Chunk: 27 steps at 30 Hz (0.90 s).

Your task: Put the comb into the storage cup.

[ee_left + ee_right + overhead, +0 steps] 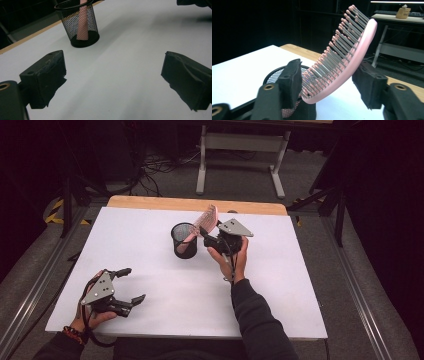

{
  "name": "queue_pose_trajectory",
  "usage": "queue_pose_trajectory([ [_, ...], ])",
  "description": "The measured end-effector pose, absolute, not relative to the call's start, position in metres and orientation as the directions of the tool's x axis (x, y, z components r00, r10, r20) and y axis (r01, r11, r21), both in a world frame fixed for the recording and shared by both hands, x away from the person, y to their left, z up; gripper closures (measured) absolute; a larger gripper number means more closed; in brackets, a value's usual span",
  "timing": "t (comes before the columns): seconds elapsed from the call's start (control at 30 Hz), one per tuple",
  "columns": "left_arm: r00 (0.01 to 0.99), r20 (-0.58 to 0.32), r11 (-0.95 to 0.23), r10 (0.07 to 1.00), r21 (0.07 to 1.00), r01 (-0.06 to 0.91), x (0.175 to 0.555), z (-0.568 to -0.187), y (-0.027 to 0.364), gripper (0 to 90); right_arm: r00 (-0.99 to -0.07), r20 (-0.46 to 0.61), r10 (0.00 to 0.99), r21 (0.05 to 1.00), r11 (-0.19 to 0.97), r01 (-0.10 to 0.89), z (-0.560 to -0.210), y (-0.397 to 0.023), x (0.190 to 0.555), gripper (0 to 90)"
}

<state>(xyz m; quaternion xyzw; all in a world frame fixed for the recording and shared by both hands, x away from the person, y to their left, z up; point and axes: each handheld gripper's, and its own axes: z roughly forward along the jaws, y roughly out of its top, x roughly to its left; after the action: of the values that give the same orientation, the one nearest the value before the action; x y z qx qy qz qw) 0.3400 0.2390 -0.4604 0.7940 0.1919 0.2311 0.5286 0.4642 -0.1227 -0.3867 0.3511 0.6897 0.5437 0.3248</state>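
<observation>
**Pink brush standing in the mesh cup, right jaws loose around it**

We see a pink hairbrush (pixel 352 50) with its handle down in a black mesh cup (pixel 184 241) that stands upright near the middle of the white table (pixel 280 285). The brush leans out over the cup's rim, its head tilted up and away towards the far wooden edge. In the left gripper view the pink handle (pixel 82 23) shows through the mesh, reaching down to the cup's base.

The right gripper (pixel 209 236) sits at the brush's head, just right of the cup, held in a hand (pixel 234 257) with a dark sleeve. In the right gripper view its two black jaws flank the brush head: the left pad lies close against the bristle tips, while a clear gap separates the right pad from the pink back of the brush. The jaws are parted, not pinching; we cannot tell whether the left pad actually touches the bristles.

The left gripper (pixel 131 285) rests low at the near left of the table, well apart from the cup. Its jaws are spread wide with bare table between them.
</observation>
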Motion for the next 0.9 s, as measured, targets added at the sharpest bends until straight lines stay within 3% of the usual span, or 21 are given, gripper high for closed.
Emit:
queue_pose_trajectory([
  [0.47,0.817,0.169,-0.371,0.551,0.927,0.059,0.3399,-0.4599,0.2398,6.5,-0.507,-0.120,0.853,0.973,0.202,0.109,-0.3845,-0.1178,0.4635,9.8],
  [0.67,0.815,0.170,-0.370,0.554,0.927,0.058,0.3396,-0.4594,0.2404,6.6,-0.509,-0.118,0.853,0.975,0.196,0.103,-0.3833,-0.1189,0.4645,3.4],
  [0.9,0.815,0.168,-0.364,0.554,0.930,0.056,0.3389,-0.4588,0.2410,6.4,-0.506,-0.111,0.855,0.976,0.190,0.108,-0.3816,-0.1202,0.4663,2.8],
])
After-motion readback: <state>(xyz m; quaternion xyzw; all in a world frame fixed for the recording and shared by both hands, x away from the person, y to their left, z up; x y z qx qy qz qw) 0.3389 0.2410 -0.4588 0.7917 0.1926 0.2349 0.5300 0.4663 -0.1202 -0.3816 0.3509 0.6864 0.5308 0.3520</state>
